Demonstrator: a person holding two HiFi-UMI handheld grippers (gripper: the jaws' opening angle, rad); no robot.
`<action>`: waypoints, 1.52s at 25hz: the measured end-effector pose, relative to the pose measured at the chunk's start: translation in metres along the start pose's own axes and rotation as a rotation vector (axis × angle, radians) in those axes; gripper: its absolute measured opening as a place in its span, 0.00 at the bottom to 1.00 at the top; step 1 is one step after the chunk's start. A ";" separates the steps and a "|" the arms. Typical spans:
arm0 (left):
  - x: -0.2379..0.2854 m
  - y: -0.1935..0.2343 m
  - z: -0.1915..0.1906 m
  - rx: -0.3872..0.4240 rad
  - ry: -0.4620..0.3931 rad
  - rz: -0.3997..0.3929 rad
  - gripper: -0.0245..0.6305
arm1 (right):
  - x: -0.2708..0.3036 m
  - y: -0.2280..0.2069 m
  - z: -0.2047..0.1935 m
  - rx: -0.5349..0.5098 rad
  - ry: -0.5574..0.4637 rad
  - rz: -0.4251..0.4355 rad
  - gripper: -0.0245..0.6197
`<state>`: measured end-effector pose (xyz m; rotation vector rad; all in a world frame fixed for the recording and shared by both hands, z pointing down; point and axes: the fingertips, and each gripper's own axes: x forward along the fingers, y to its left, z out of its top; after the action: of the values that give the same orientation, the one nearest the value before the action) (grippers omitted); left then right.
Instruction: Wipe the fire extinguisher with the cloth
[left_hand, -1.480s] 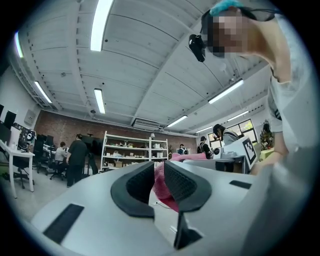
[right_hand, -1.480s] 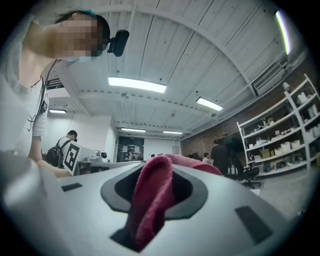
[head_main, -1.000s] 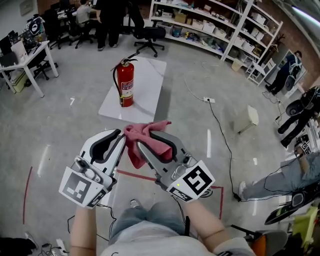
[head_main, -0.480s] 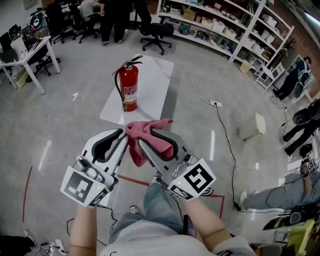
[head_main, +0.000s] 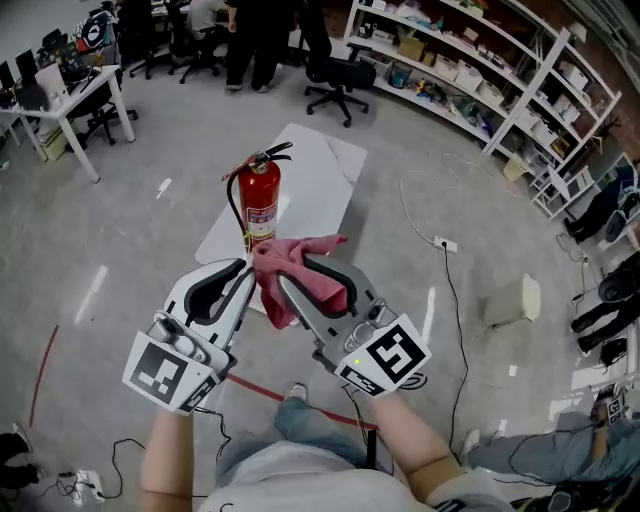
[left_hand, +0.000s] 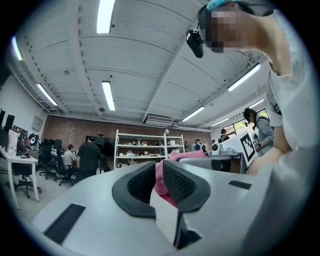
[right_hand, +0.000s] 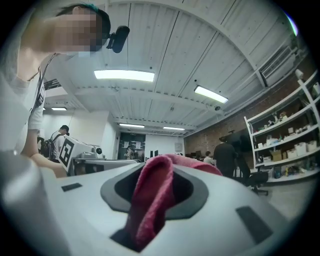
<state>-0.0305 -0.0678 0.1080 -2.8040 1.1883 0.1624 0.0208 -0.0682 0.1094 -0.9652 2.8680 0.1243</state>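
One red fire extinguisher (head_main: 258, 205) stands upright on a white board (head_main: 325, 180) on the floor, well apart from my claws. My right claw (head_main: 297, 272) clamps the pink cloth (head_main: 272, 300); my left claw (head_main: 243, 268) is narrow, tips just beside the cloth.
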 end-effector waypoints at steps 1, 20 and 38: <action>0.009 0.002 -0.003 0.001 -0.001 0.015 0.12 | 0.000 -0.012 -0.002 -0.004 0.001 0.007 0.21; 0.108 0.127 -0.068 -0.059 0.086 0.047 0.05 | 0.118 -0.151 -0.078 -0.006 0.109 -0.004 0.21; 0.150 0.226 -0.217 -0.090 0.085 -0.116 0.05 | 0.227 -0.235 -0.236 -0.171 0.120 -0.113 0.21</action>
<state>-0.0760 -0.3580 0.2935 -2.9769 1.0556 0.0907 -0.0357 -0.4168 0.3036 -1.2025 2.9400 0.3158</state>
